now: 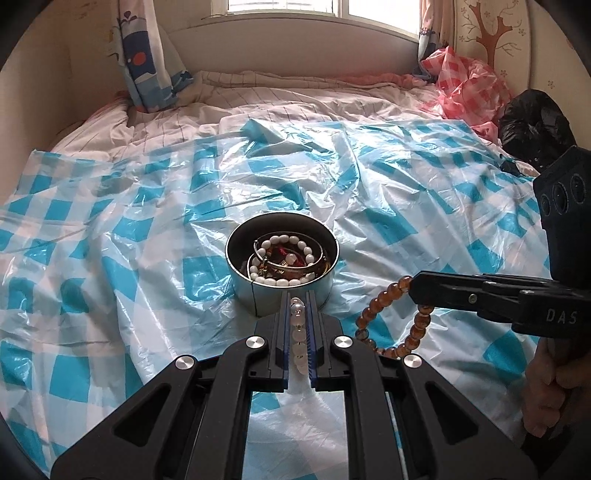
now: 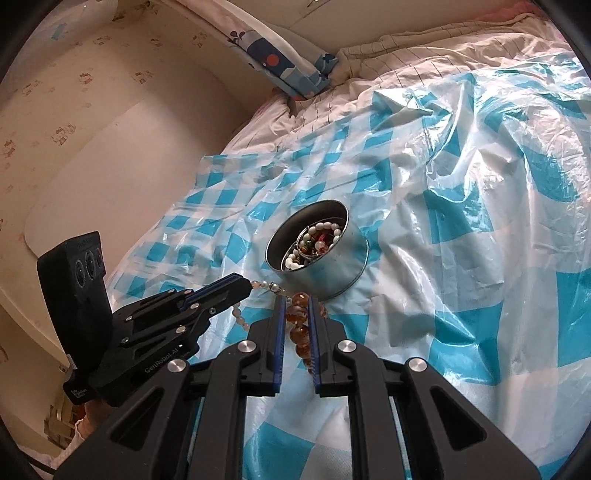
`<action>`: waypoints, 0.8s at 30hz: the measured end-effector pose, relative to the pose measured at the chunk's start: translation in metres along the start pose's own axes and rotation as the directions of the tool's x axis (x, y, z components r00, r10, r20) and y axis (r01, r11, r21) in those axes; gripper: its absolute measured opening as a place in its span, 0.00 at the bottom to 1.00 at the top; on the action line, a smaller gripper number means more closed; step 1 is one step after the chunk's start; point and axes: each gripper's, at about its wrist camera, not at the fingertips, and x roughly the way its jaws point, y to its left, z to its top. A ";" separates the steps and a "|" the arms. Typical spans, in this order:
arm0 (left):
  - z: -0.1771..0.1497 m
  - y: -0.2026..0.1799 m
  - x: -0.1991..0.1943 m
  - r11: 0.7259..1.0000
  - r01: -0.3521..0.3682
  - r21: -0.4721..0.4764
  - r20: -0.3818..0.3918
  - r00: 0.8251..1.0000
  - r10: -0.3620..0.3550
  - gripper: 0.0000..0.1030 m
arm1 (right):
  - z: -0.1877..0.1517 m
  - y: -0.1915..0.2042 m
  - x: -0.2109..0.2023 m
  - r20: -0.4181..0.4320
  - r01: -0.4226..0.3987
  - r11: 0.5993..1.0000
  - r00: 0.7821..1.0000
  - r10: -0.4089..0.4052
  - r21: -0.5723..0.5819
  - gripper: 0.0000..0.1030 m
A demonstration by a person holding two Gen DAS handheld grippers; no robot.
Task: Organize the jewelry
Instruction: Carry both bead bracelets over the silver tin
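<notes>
1. The left gripper [image 1: 297, 301] is clamped on a pale, milky-white bead bracelet [image 1: 297, 332], whose beads run in a line between its blue-edged fingers. In the right wrist view this gripper's black body reads "GenRobot.AI", with a smaller label lower down too small to read.
2. The right gripper [image 2: 297, 301] is clenched on an amber-brown bead bracelet [image 2: 298, 321]. In the left wrist view the loop of brown beads hangs below its fingertips over the sheet, and white letters "DAS" show on its arm before the frame cuts them off. The person's right hand [image 1: 543, 391] grips the handle at the frame edge.
3. Both grippers meet just in front of a round metal tin [image 1: 282, 291], their tips near its wall.
4. The open tin stands upright on the sheet and holds a string of white beads [image 1: 295, 242], a gold-coloured bangle [image 1: 295, 267] and some red pieces mixed in.
5. Under everything lies a crinkled blue-and-white checked plastic sheet [image 1: 110, 229] spread over a striped pale bedcover [image 1: 266, 92].
6. Farther back, a red-and-white checked plastic sheet [image 1: 465, 85] is bunched at the right beside a black bag [image 1: 535, 118].
7. At the far wall hangs a curtain [image 1: 147, 55] printed with blue whales, beside a bright window [image 1: 317, 7], and a tree decal [image 1: 491, 33] marks the right wall.
</notes>
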 end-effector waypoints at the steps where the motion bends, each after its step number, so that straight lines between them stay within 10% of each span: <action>1: 0.001 -0.001 0.000 1.000 0.003 -0.001 0.003 1.000 -0.003 0.07 | 0.000 0.000 -0.001 0.003 -0.003 1.000 1.000 0.003 -0.001 0.12; 24: 0.025 0.013 -0.014 0.989 0.100 -0.113 0.143 0.986 -0.083 0.07 | 0.013 0.011 -0.016 0.112 -0.053 0.998 0.992 0.057 -0.032 0.12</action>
